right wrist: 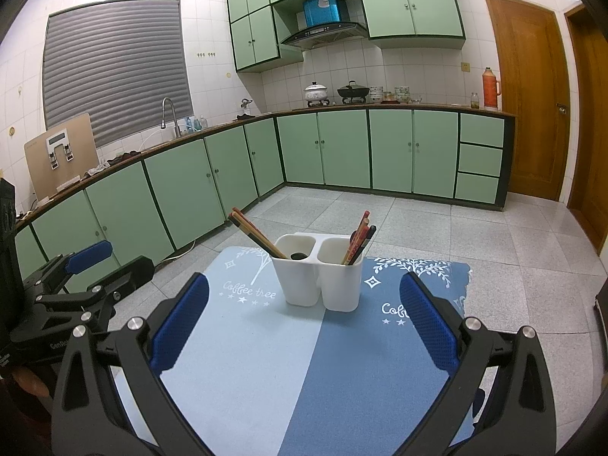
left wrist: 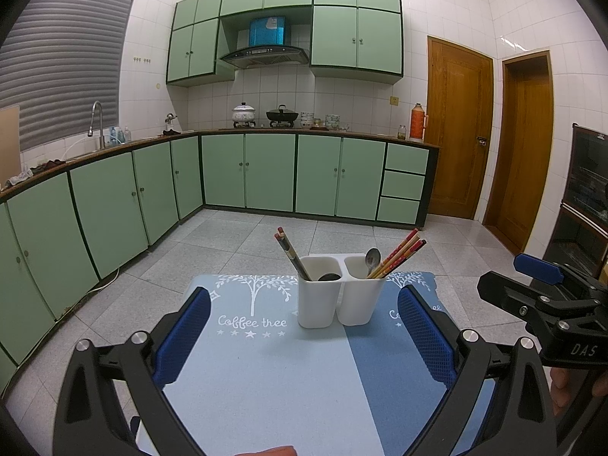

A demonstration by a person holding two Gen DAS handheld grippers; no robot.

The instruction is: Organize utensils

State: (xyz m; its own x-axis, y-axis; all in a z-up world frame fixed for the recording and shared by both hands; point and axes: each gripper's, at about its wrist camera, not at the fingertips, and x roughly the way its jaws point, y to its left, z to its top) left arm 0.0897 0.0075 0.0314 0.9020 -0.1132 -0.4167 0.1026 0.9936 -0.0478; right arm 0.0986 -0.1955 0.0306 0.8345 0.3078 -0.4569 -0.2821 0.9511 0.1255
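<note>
holder walls hide the chopsticks' lower ends.

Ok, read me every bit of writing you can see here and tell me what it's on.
"Coffee thee": light-blue mat, repeated but cut off on its darker half.
"DAS": right gripper body.
"GenRo...", cut off: left gripper body.
Blue box above the range hood: print too blurred.

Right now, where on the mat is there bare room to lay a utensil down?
The near half of the mat, between the utensil holder and both open grippers, left and right, is bare. Both holder compartments are crowded with chopsticks and spoons.
</note>
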